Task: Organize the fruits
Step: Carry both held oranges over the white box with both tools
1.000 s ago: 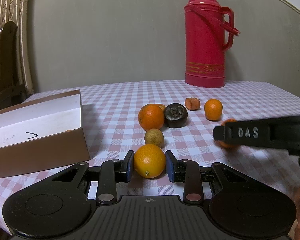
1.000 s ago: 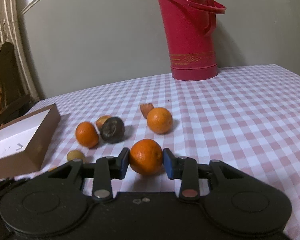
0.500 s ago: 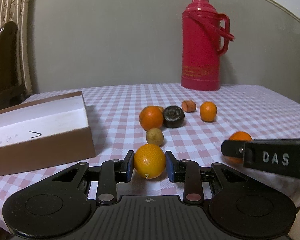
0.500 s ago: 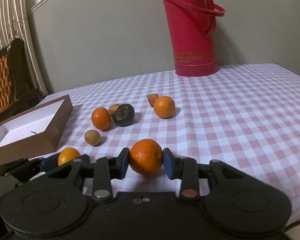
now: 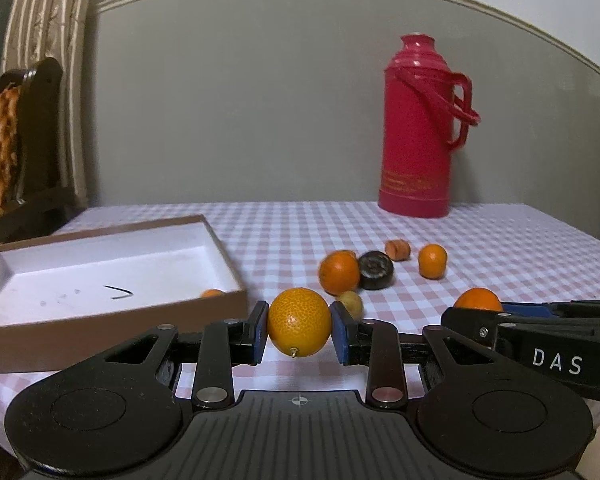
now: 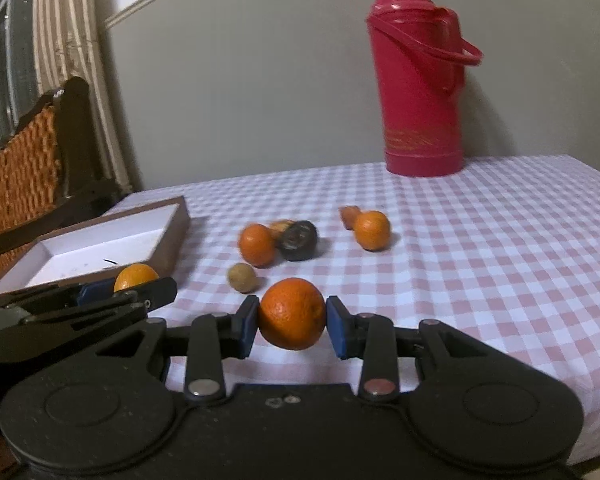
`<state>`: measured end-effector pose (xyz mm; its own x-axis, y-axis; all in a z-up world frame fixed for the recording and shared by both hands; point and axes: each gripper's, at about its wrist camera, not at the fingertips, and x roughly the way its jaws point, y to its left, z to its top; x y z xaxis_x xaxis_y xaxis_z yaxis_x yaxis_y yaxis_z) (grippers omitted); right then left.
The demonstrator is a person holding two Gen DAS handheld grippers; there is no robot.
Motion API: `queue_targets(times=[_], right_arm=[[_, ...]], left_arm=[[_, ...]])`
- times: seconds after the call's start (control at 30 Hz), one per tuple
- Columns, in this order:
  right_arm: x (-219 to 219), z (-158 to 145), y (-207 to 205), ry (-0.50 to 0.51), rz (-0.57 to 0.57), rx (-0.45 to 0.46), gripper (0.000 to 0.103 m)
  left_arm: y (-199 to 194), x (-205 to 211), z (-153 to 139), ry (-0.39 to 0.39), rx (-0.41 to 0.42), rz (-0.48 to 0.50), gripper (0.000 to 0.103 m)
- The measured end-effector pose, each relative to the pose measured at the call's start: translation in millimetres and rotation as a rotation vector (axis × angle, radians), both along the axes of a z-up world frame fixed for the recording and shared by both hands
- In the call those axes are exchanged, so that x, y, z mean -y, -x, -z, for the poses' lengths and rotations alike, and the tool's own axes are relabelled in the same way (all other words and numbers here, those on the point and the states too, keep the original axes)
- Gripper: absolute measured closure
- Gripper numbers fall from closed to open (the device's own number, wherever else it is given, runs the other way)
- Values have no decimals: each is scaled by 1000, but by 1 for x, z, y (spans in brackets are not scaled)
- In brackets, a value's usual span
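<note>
Left gripper (image 5: 299, 330): pinching a yellow-orange citrus (image 5: 299, 322) between its blue pads, lower centre of the left wrist view; the fruit hangs clear of the cloth with its stem nub pointing down.

Right gripper (image 6: 292, 326): clamped on a deeper orange mandarin (image 6: 292, 314), lower centre of the right wrist view, also lifted off the table.

Box (image 5: 112, 322): a shallow brown carton with a white floor, left of both frames; one small orange fruit (image 5: 212, 293) shows in its near right corner.

Loose fruit: in the middle of the checked tablecloth (image 5: 500, 240) lie an orange (image 5: 339, 272), a dark round fruit (image 5: 376, 270) touching it, a small tan fruit (image 5: 350, 305) nearer the camera, a small brownish-orange fruit (image 5: 397, 249) and another orange (image 5: 432, 261) to the right.

Background: a red thermos (image 5: 420, 128) stands at the far edge, upper right.

Step in hand: carrying, by my reading; both fruits are gripped and raised, and the box sits to the left.

Next move calls for: bringing each gripper over the box's wall, lowering the fruit onto the white floor, then spreading the pads gently so the round fruit doesn't roll out.

Left to do: five pieces on the cloth remain.
</note>
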<state>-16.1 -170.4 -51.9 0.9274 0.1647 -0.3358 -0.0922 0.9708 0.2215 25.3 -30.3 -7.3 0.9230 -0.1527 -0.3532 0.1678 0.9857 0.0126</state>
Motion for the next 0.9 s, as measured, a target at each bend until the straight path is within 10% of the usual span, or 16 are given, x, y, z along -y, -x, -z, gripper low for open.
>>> queue_targets(times=[0.9], right_arm=[[-79, -32, -23, -37, -211, 143, 75]], left_arm=[[1, -103, -21, 44, 86, -274, 70]])
